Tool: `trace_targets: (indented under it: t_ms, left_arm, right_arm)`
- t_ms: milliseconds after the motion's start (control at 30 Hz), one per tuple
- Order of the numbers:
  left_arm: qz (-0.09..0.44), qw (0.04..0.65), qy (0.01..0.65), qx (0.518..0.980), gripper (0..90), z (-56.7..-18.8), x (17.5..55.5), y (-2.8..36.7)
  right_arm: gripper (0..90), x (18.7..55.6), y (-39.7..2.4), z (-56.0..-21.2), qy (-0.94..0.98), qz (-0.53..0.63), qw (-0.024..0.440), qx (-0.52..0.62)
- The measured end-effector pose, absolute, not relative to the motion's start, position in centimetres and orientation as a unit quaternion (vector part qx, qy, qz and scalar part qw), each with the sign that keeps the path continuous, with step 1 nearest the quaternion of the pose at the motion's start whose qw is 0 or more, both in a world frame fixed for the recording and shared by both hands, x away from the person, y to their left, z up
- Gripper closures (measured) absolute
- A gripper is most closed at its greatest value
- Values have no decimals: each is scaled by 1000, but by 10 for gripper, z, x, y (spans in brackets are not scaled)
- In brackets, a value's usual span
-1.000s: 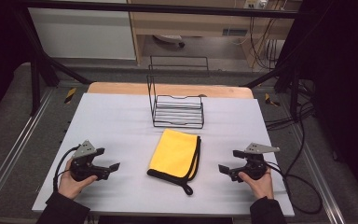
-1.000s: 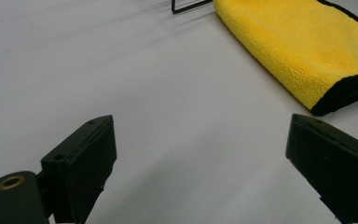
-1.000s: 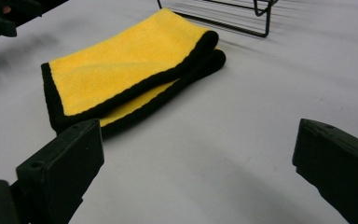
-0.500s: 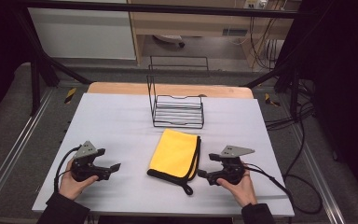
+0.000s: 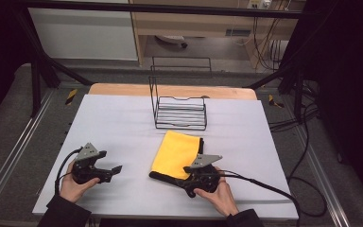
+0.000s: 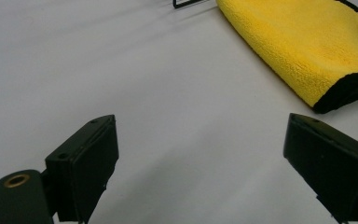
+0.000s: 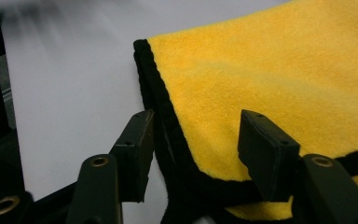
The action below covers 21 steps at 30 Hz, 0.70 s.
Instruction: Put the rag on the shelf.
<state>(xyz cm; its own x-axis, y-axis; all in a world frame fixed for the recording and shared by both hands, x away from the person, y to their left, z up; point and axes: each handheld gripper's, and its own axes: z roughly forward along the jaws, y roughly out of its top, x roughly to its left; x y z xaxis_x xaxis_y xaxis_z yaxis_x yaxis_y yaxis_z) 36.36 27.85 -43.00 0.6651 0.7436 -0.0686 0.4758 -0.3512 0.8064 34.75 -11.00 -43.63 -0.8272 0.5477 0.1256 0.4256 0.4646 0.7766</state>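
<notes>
A folded yellow cloth (image 5: 177, 150) with black trim lies on the white table (image 5: 118, 123) near the middle, in front of the wire rack. My right gripper (image 5: 187, 178) sits at the cloth's near edge. Its jaws have just been closing and stand half apart around the black-trimmed corner of the cloth (image 7: 270, 74), one finger (image 7: 137, 149) against the trim, the other (image 7: 265, 151) over the yellow face. No firm pinch shows at the right gripper (image 7: 196, 135). My left gripper (image 5: 113, 173) rests open on the table at the left, nothing between its jaws (image 6: 214, 172); the cloth (image 6: 307, 42) lies ahead to its right.
A black wire rack (image 5: 179, 112) stands behind the cloth toward the table's far edge. Cables trail from both grippers, the right one running off the table's right side. A wooden strip (image 5: 123, 90) borders the far edge.
My right hand has slid left from the table's right side to the cloth's near corner, and its jaws have narrowed around the trim. The left hand has stayed put.
</notes>
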Motion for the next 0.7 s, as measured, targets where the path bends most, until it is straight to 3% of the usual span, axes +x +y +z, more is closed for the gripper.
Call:
trace_targets:
  t_ms: [267,467,600,700]
  left_arm:
    - [159,424,377,808,106,-430,364,278]
    - [160,424,378,807,108,-429,363,279]
    - [161,425,378,807,111,-429,363,279]
    - [160,426,378,806,112,-429,363,279]
  right_arm:
    - [426,346,-98,-449,873,398,100,265]
    - [446,340,-95,-453,884,380,137,237]
    - [495,339,-95,-454,889,373,150,221]
    - [588,341,-97,-453,891,368,154,216]
